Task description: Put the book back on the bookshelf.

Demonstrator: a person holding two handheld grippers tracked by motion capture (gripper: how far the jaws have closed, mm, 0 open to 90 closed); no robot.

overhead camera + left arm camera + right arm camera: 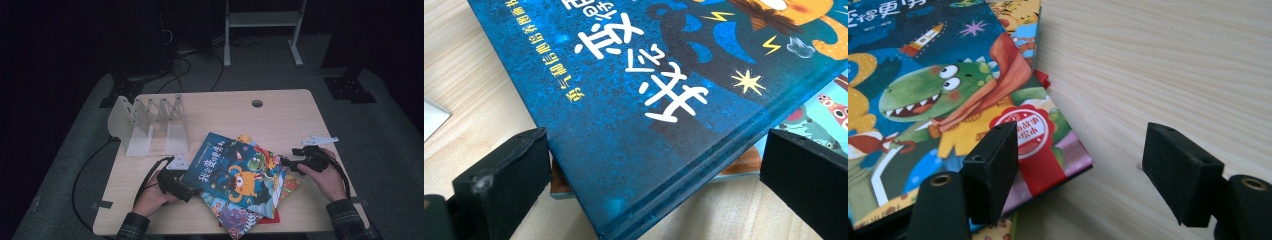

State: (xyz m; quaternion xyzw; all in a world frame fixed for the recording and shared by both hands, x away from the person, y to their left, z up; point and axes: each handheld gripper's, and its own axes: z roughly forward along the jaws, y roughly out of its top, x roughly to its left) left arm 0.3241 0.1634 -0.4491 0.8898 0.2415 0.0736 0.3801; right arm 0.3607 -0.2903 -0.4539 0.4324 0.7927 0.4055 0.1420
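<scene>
Bracketing blue hardcover book (pixel 235 172) atop loose pile, left gripper (pixel 176 184) and right gripper (pixel 295 161) both gaping wide
Stiff, glossy, likely slippery and weighty; best pinched at opposite corners

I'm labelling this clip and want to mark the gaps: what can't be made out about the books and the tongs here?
- How many books are in the pile: high view, the blue book on top covers most of them.
- The blue book's full title: left gripper view, cut off by the top edge.
- Left tongs: high view, too dark and small to tell whether they touch the book.
- Right tongs: right gripper view, one side lies over the cover, contact unclear.
</scene>
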